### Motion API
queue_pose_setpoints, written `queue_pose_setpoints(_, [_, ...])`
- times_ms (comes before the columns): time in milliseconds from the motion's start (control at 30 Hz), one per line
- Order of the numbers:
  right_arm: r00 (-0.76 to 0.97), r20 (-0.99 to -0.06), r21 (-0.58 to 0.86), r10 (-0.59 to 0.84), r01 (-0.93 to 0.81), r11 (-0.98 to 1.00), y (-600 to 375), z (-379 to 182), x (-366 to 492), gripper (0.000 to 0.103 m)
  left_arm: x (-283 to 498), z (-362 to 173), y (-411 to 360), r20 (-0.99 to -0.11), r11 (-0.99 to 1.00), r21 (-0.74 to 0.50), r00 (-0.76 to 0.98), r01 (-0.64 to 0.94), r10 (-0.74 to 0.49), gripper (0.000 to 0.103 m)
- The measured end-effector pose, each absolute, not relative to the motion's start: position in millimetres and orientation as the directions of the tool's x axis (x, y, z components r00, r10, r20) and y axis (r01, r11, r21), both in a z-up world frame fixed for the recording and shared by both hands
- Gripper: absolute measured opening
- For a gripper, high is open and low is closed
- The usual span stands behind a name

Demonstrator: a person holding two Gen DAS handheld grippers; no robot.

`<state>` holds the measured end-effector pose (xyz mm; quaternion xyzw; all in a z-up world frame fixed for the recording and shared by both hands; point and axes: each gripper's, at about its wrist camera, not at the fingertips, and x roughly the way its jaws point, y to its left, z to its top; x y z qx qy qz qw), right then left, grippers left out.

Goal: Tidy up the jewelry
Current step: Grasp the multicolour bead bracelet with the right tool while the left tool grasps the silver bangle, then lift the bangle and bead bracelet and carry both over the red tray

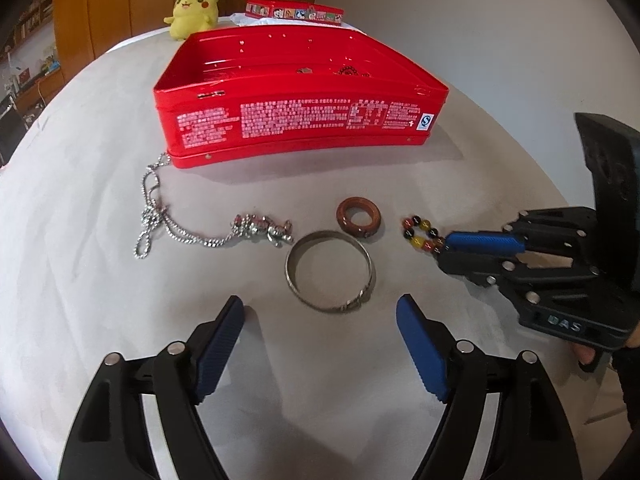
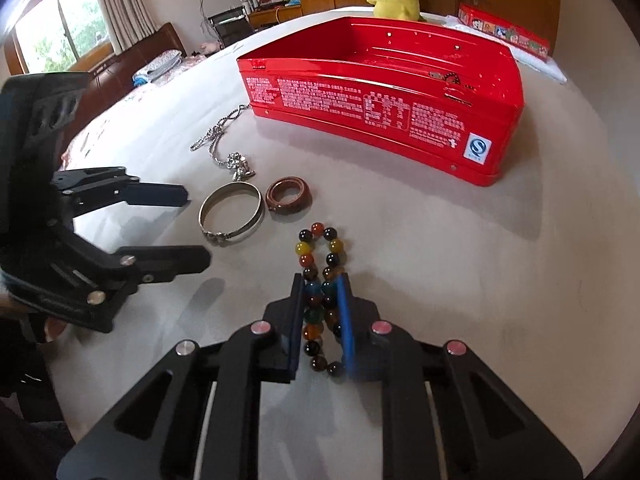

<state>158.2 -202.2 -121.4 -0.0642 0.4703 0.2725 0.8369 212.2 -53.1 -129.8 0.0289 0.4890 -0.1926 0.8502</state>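
R gripper (image 2: 320, 284) is pinched down on the bead bracelet (image 2: 320, 268), pads squeezing the loop flat into two rows so it can prob. lift in one go; the free end pokes out ahead of the tips, still resting on the white tablecloth (image 2: 440, 280). Beads are glossy, mixed black, amber, orange and a few teal. L gripper (image 1: 320, 316) is spread wide w/ nothing between the pads, low just short of the silver bangle (image 1: 329, 272), likely lined up as next pick. Just beyond the bangle lies a brown ring (image 1: 359, 217); to its left, a silver chain necklace (image 1: 208, 224) w/ a chunky pendant, its far end touching the tin. Farther back sits the open red tin (image 1: 300, 120), a couple of small pieces already inside, so that's the drop spot. Beyond it, the lid (image 1: 294, 11) and a yellow plush (image 1: 192, 10).
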Motion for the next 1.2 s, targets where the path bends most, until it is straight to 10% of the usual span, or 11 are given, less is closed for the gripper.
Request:
queue_pose_setpoints(233, [0.405, -0.812, 0.176, 0.42, -0.516, 0.838, -206.9, -122.1, 157.2, 0.014, 218.8, -133.8, -69.9, -0.835, 0.925, -0.082, 0.481, 0.37, -0.267, 0.08])
queue_pose_setpoints(467, [0.398, -0.806, 0.195, 0.439, -0.522, 0.831, -209.7, -122.9, 157.6, 0.014, 220.6, -131.9, -69.5, -0.824, 0.926, -0.073, 0.501, 0.37, -0.265, 0.049])
queue_pose_setpoints(1200, [0.402, -0.801, 0.197, 0.443, -0.521, 0.83, -208.8, -113.9, 161.6, 0.0, 208.5, -120.4, -69.6, -0.809, 0.914, -0.078, 0.51, 0.399, -0.292, 0.049])
